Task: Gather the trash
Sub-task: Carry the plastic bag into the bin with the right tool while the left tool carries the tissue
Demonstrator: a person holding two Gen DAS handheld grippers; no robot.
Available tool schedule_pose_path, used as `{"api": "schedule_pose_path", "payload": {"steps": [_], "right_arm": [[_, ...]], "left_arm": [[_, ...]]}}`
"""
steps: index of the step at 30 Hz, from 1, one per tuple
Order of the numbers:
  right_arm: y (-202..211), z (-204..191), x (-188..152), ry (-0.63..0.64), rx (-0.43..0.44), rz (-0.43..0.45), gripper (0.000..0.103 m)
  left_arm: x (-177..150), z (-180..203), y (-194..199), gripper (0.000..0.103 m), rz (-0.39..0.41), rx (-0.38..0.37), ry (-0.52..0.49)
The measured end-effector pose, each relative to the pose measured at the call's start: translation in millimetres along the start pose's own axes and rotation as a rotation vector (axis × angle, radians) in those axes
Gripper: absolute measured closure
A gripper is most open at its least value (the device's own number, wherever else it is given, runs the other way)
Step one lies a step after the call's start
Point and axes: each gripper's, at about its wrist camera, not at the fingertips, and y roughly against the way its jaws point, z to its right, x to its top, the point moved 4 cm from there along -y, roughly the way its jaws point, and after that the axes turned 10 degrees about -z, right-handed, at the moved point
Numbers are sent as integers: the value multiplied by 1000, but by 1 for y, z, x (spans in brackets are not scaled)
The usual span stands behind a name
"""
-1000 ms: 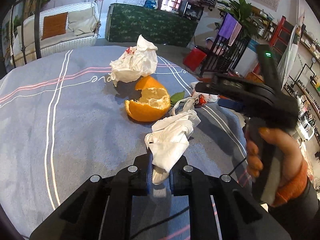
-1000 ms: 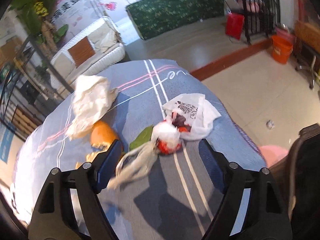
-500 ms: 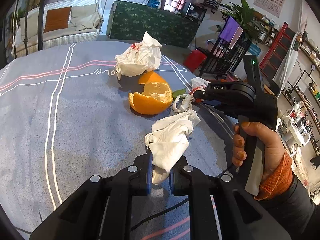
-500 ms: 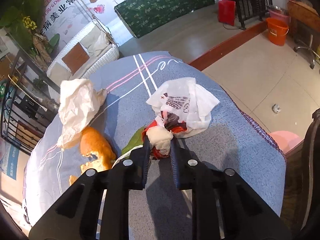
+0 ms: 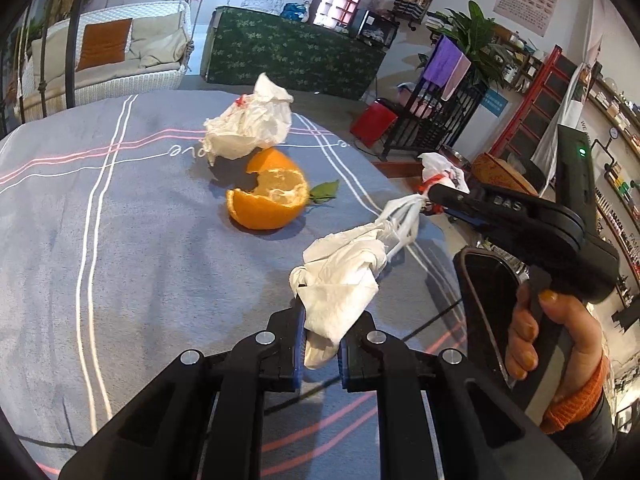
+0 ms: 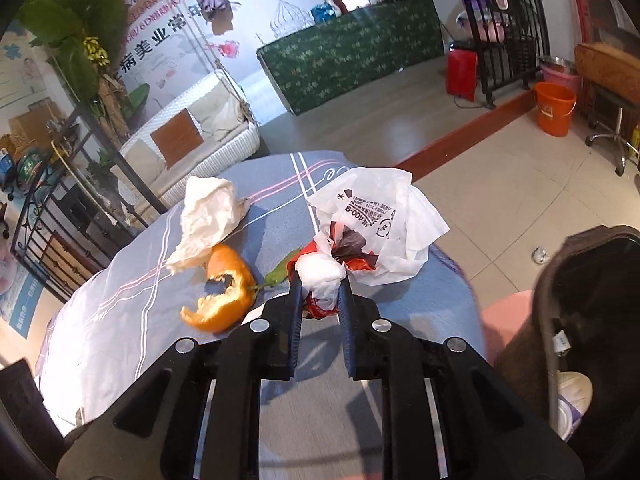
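Observation:
My left gripper (image 5: 319, 322) is shut on a crumpled white tissue (image 5: 340, 276) and holds it above the blue tablecloth (image 5: 120, 240). My right gripper (image 6: 319, 286) is shut on a knotted white and red plastic bag (image 6: 372, 224) and lifts it off the table; it also shows in the left wrist view (image 5: 440, 178). An orange peel (image 5: 268, 196) with a green leaf (image 5: 325, 191) lies on the cloth. A crumpled white wrapper (image 5: 248, 124) lies behind the peel. The peel (image 6: 224, 288) and wrapper (image 6: 208, 216) also show in the right wrist view.
A dark bin (image 6: 592, 312) stands by the table's right edge, its rim also in the left wrist view (image 5: 488, 288). An orange bucket (image 6: 554, 108) and a red stool (image 6: 462, 72) stand on the floor beyond. A white sofa (image 5: 104, 56) is behind the table.
My right gripper closed on the plastic bag and has lifted it off the cloth, toward the right. My left gripper still holds the tissue, now raised slightly.

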Motion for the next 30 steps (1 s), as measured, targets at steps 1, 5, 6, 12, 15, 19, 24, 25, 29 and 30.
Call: {"api": "schedule_pose_path", "payload": {"steps": [1,5,6,12,15,19,24,25,29,30], "right_arm": [[6,2,-3,4,-5,9,85],[38,18,-21,0,-28,56,85],[47,26,-26,-12,-35,64,85],[84,66,-44,-35,-129,108,85],[99,93,-57,-54,-190,107,85],[109,138,-76,-125,-262,82,85],[110,181,-94,-191,-330,34,83],[109,192,-99,-219,-331,24,76],[106,204,-109,-251,-345,13,49],[108,205,-109,-255,-350,17,47]], "left_arm": [[-1,4,0,90,1,-9,-2],[-4,24,-1,90,-1,-33,-33],[-5,30,-2,90,-2,-41,-42],[-9,64,-6,90,-11,-92,-89],[-12,83,-10,90,-20,-105,-126],[-17,108,-16,90,-36,-128,-175],[-24,139,-27,90,-74,-163,-239],[-25,144,-29,90,-82,-170,-251],[-28,165,-39,90,-109,-192,-294],[-29,170,-42,90,-121,-199,-305]]}}
